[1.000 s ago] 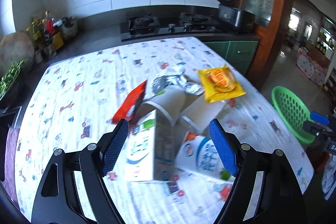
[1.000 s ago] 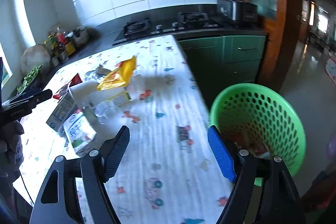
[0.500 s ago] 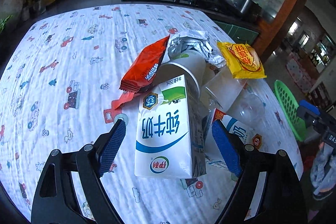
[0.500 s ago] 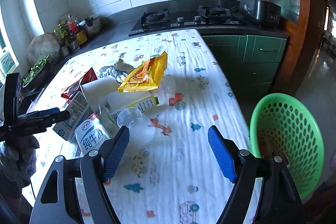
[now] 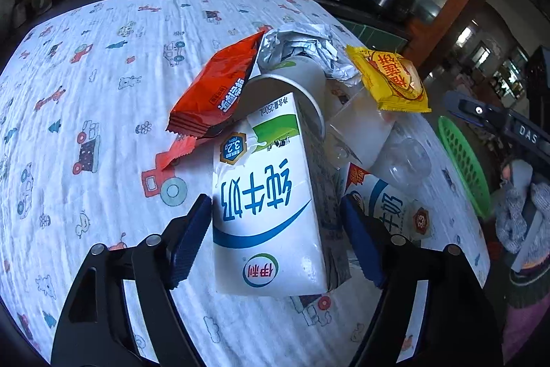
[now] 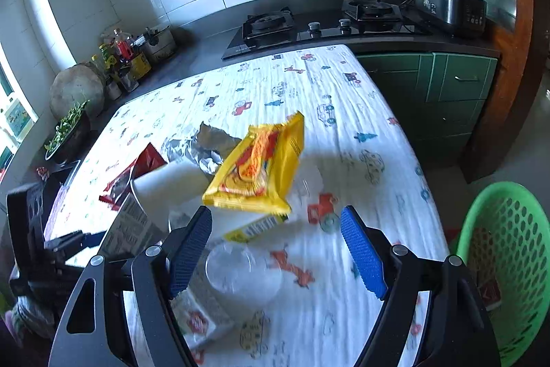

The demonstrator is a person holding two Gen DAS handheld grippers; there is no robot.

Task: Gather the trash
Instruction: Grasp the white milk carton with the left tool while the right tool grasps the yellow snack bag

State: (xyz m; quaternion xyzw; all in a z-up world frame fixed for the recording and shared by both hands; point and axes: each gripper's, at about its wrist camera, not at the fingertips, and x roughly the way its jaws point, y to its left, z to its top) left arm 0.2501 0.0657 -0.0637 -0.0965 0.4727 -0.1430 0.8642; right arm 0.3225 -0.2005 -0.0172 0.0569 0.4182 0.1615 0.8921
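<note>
Grasp step: left gripper (image 5: 275,239) straddling carton (image 5: 271,202), jaws released. Next: clench, carry to basket (image 5: 464,164) at 3 o'clock. Right gripper (image 6: 275,250) released.

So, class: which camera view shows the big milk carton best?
The left wrist view: the milk carton fills the middle, its printed front facing the camera between the open fingers. The right wrist view catches only its side panel at the left, partly hidden.

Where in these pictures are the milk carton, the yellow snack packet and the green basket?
milk carton (image 5: 264,212): left wrist view, on its printed top face.
yellow snack packet (image 6: 257,165): right wrist view, middle of the wrapper.
green basket (image 6: 508,263): right wrist view, on its perforated wall.
</note>
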